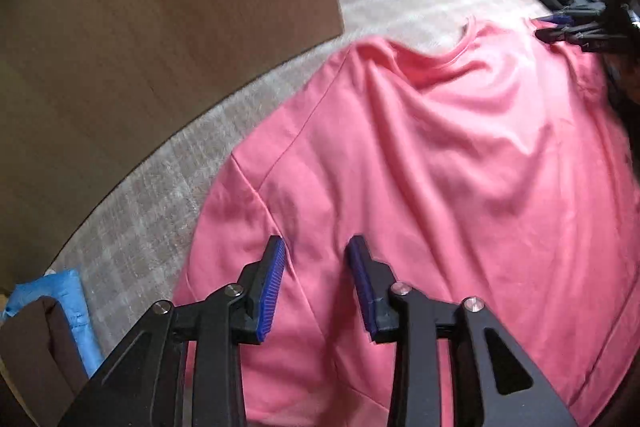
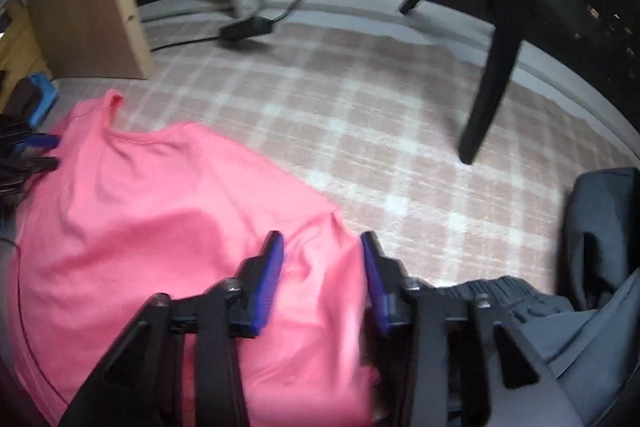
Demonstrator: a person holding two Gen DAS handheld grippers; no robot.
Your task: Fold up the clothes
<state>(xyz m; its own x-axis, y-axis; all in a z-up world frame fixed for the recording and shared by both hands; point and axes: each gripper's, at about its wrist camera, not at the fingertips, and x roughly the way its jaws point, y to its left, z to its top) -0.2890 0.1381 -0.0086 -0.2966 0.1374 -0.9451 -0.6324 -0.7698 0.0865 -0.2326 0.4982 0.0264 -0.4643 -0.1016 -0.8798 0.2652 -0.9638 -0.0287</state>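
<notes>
A pink T-shirt lies spread on a checked rug, collar at the far side; it also shows in the right wrist view. My left gripper is open, its blue pads apart just above the shirt near the left sleeve seam, holding nothing. My right gripper is open over the shirt's right sleeve edge, nothing between its blue pads. The right gripper appears in the left wrist view at the shirt's far right shoulder. The left gripper appears at the left edge of the right wrist view.
A wooden panel stands left of the shirt. Blue and brown clothes lie at the lower left. Grey garments lie to the right. A black chair leg and a power adapter sit on the rug.
</notes>
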